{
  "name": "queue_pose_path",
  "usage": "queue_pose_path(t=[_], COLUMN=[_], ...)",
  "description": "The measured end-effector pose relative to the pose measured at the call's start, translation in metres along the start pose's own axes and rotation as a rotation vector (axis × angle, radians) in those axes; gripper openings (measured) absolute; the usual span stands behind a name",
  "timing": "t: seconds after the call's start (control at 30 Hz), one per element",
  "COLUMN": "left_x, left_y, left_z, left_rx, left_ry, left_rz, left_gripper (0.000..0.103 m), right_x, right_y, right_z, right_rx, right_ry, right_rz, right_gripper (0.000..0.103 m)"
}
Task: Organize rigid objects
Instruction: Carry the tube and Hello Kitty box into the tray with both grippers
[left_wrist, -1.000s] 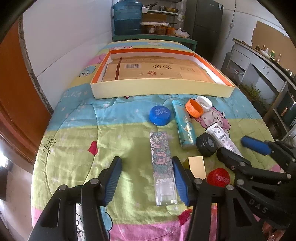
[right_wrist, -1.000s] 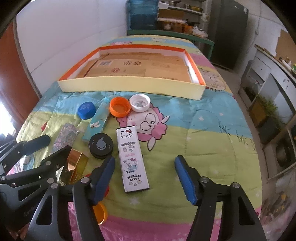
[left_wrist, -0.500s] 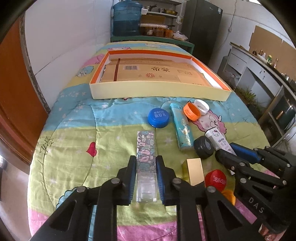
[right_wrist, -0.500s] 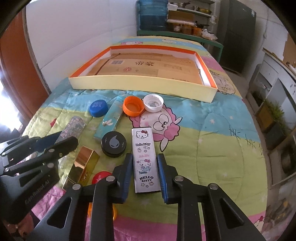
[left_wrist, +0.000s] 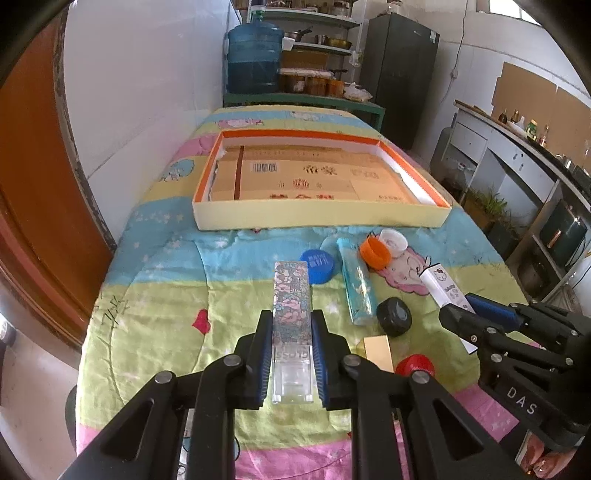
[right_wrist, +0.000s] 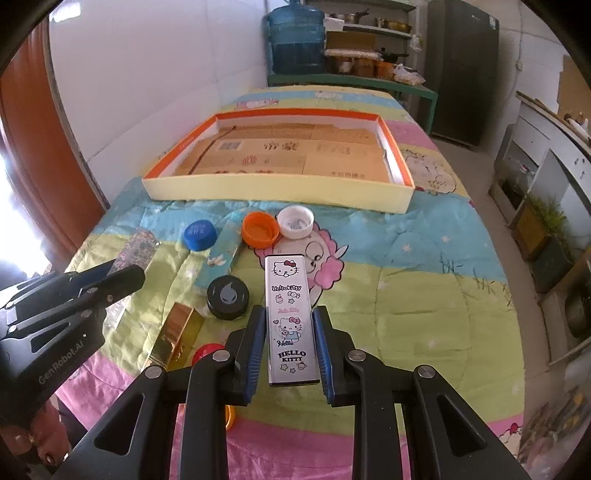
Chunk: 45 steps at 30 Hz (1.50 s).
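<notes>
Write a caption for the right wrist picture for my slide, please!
Right gripper clamps the Hello Kitty box on the cartoon quilt, with bottle caps and the orange-rimmed tray ahead.

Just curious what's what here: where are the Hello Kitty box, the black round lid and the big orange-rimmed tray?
Hello Kitty box (right_wrist: 290, 295): right wrist view, printed top.
Black round lid (right_wrist: 228, 295): right wrist view, top centre.
Orange-rimmed tray (right_wrist: 273, 192): right wrist view, near wall.

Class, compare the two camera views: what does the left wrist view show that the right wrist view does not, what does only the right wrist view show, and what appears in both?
Only the left wrist view shows the left hand-held gripper shut on the floral box, with that box's clear end visible.

Only the right wrist view shows the right hand-held gripper shut on the Hello Kitty box, with its whole printed face readable.

Both show the tray lined with cardboard, the blue cap, orange cap, white cap, black lid and gold box.
</notes>
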<state>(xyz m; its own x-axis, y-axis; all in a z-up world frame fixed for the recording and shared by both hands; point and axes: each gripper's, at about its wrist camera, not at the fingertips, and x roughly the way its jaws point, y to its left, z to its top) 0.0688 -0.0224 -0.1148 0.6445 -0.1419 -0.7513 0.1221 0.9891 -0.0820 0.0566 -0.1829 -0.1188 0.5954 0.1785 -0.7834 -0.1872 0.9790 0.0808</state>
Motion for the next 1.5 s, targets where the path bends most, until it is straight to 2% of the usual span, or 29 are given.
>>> queue_pose_path(t=[0.5,0.87,1.2,1.5], left_x=[-0.002,0.023,0.074,0.115], left_y=[0.002,0.008,0.018,0.025], left_z=[0.049,0.104,0.141,0.146], left_rx=[0.012,0.031,0.018,0.013], left_ry=[-0.049,-0.075,-0.022,0.035], left_rz=[-0.014,0.021,0.022,0.022], left_gripper=[0.02,0.02,0.02,0.02], right_x=[-0.015,0.005,0.048,0.095], right_y=[-0.011,-0.025,-0.04,-0.048], right_z=[0.048,0.102,0.146,0.158], right_rx=[-0.012,0.011,0.02,0.025], right_ry=[-0.086,-0.11,-0.073,0.005], right_rz=[-0.006,0.047,0.046,0.005], right_gripper=[0.027,0.027,0.027,0.027])
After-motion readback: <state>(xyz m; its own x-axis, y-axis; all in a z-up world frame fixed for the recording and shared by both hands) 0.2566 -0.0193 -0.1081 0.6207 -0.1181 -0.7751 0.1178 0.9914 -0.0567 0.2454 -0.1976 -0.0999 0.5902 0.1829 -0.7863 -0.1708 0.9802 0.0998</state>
